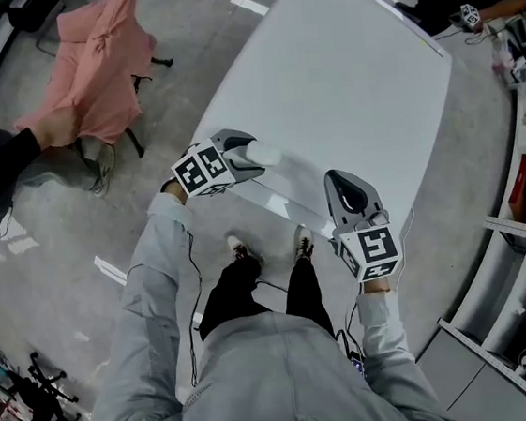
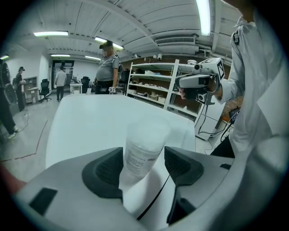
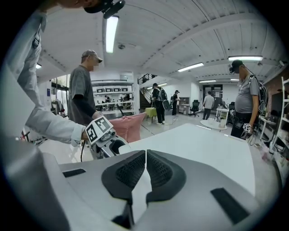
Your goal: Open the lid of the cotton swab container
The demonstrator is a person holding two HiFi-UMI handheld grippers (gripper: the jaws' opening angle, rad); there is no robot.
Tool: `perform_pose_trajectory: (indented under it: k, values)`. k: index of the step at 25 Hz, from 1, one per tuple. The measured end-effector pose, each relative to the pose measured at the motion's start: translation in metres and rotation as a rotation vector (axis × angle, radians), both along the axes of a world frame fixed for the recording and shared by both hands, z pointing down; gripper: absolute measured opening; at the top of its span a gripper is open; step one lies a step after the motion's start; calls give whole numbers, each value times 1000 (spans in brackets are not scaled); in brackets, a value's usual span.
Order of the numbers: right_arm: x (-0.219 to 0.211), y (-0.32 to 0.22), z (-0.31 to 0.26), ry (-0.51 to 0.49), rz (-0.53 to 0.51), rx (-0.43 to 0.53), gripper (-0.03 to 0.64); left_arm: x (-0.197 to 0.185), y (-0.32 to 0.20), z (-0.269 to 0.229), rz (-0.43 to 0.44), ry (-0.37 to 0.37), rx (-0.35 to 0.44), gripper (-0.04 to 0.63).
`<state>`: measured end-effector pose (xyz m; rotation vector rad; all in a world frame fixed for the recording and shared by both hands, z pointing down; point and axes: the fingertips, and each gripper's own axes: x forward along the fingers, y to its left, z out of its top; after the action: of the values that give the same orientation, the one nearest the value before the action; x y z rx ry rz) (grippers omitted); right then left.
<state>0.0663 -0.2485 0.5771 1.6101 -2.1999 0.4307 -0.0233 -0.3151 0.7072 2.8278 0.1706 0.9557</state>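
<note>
Cotton swab container (image 2: 145, 140) rests on the desk (image 1: 342, 73) between the spread jaws of your left tool (image 2: 143, 168); right tool (image 3: 145, 173) closed, empty. Likely light, slick, thin-walled: clamp the body gently.

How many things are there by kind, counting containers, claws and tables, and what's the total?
1 cotton swab container
2 claws: left claw open, right claw shut
1 table
Total: 4
</note>
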Motion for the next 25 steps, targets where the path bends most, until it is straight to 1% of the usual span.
perform_pose_trajectory:
  k: [2,4,11,15,18,21,25]
  values:
    - [-1,0,0,1,-1,1,35,0,2,2,0,-4,4,291]
    - [0,1,1,1,-1,1,35,0,2,5,-12,-1,14,264]
    - [3,-1,-3,-3,-4,2,35,2,4,4,-43,13,26,253]
    - [10,0,-2,0,-5,3,35,5,13,4,-71,18,26,247]
    - [12,-1,-4,-7,-9,6,35,7,15,1,-110,27,34,244]
    - [19,-2,-9,-12,-20,18,35,9,15,-10,-147,30,46,242]
    - [21,3,-30,-29,-58,40,35,14,20,-41,-197,42,78,242]
